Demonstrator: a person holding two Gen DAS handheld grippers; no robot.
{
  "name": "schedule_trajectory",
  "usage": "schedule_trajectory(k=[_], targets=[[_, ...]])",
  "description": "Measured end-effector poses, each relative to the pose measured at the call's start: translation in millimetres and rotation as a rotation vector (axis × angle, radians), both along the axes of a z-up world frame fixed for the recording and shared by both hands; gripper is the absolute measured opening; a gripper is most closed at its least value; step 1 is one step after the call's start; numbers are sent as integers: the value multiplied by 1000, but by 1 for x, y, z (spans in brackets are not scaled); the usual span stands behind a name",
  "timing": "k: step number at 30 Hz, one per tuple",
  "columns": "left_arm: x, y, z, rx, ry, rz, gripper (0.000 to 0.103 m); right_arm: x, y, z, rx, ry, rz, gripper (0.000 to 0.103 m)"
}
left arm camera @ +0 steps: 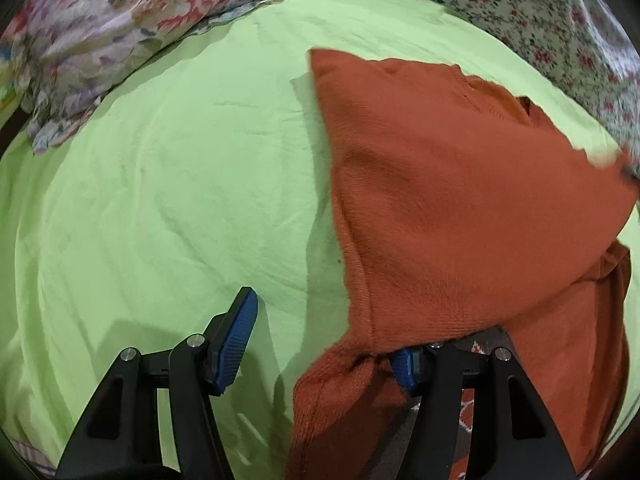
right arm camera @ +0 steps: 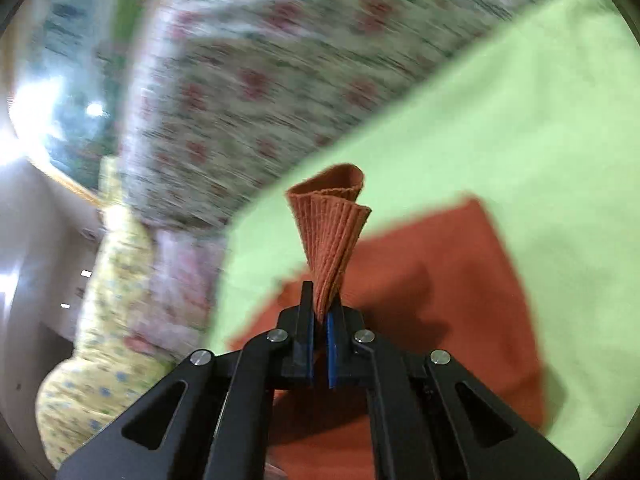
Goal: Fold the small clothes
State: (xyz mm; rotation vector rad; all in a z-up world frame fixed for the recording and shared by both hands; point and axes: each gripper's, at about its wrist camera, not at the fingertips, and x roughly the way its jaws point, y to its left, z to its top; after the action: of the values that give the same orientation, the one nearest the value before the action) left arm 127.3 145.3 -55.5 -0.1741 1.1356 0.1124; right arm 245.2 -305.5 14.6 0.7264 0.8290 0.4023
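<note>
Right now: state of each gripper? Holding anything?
Left gripper: open; orange garment draped over one finger, not pinched.
Right gripper: closed on a ribbed edge of the orange garment.

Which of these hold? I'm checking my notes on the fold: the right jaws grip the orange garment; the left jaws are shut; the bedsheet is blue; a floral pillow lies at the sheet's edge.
1. The right gripper pinches a ribbed edge of the orange garment: true.
2. The left gripper is shut: false, its jaws stand apart.
3. The bedsheet is blue: false, it is light green.
4. A floral pillow lies at the sheet's edge: true.
</note>
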Motion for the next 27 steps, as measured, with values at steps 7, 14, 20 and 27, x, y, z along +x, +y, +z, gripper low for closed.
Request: schedule_trajectory(k=[7, 14, 20, 27], targets=[[0, 33, 1, -149, 4, 109, 61, -9, -8, -59, -58, 101, -22, 6], [2, 34, 1, -142, 20, 105, 61, -10, -7, -69, -213, 149, -10, 12], [-16, 23, 7, -141, 56, 30, 60, -28, -30, -64, -260, 156, -65, 14], [-53, 7, 30, -155, 66, -30, 61, -59, -48, -48, -250, 143, -32, 15]])
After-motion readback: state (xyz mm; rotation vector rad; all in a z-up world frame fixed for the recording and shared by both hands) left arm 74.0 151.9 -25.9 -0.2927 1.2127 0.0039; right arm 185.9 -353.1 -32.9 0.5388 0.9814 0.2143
